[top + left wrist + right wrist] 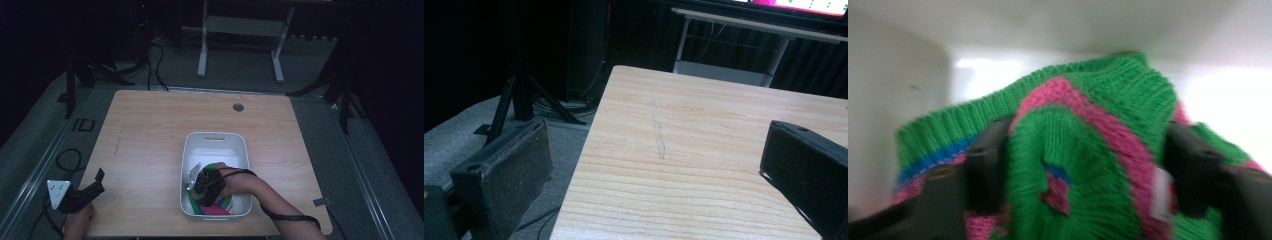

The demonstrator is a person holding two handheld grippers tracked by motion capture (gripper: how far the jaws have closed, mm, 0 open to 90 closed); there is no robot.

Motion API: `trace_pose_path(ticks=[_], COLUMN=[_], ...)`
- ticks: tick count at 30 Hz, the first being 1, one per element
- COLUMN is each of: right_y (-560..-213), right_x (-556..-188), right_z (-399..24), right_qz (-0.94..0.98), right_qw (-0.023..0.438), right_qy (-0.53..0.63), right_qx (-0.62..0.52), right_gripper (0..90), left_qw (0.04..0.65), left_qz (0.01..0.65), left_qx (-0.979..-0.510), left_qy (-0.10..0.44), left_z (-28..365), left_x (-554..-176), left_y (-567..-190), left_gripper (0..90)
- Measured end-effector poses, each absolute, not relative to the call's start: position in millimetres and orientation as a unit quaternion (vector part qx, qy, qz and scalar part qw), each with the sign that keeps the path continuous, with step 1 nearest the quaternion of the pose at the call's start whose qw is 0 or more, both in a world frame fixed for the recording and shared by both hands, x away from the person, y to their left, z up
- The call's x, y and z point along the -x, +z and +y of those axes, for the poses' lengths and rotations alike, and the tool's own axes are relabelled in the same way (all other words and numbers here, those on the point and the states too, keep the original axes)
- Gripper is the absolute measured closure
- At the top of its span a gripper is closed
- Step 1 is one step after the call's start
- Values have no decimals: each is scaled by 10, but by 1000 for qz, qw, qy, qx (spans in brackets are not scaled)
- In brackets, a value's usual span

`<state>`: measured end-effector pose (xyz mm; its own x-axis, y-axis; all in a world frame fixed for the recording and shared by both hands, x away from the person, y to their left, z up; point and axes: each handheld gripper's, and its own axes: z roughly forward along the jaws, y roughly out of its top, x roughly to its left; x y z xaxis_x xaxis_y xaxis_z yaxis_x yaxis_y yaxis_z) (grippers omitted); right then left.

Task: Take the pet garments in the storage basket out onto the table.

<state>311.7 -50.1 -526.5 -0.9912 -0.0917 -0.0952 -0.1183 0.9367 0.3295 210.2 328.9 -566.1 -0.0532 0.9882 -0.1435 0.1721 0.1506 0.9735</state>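
A knitted garment [220, 205], green with pink and blue stripes, lies in the near end of a white plastic bin [215, 135] on the wooden table [150, 130]. My right gripper [202, 187] reaches down into the bin. In the right gripper view a bunched fold of the garment [1128, 90] fills the gap of the right gripper [1083, 165], and both black jaws press against it. A white tag [1162, 192] shows by the right jaw. My left gripper [99, 182] rests at the table's near left corner, and in the left gripper view this gripper [656, 165] stands open over bare wood.
The bin's white wall [898, 75] rises close behind the garment. A round cable hole [238, 107] sits near the table's far edge. Beyond the table stand a white desk frame [240, 30] and black tripod legs [519, 100]; cables [67, 160] lie on the grey floor at left.
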Motion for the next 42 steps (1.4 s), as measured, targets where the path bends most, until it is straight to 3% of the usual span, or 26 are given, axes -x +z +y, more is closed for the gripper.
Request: trace_pose_path(ticks=[3, 6, 14, 42], right_y=[-5235, -5195, -4948, -3781], right_x=[-3105, -3135, -3176, -3352], right_z=[-497, -511, -661, -1018], right_qz=[982, 981, 974, 939], right_qw=[47, 39, 39, 112], right_qy=[177, 184, 223, 326], right_qx=[45, 40, 27, 2], right_gripper=[692, 755, 766, 766], left_qw=[478, 479, 478, 475], left_qz=[587, 587, 587, 583], left_qx=[-496, -495, -496, -500], left_qy=[425, 426, 426, 430], left_z=[3286, 3286, 3285, 3268], left_x=[-2102, -2103, -2103, -2108], left_y=[-5661, -5661, -5661, -5664], left_gripper=[9, 9, 9, 9])
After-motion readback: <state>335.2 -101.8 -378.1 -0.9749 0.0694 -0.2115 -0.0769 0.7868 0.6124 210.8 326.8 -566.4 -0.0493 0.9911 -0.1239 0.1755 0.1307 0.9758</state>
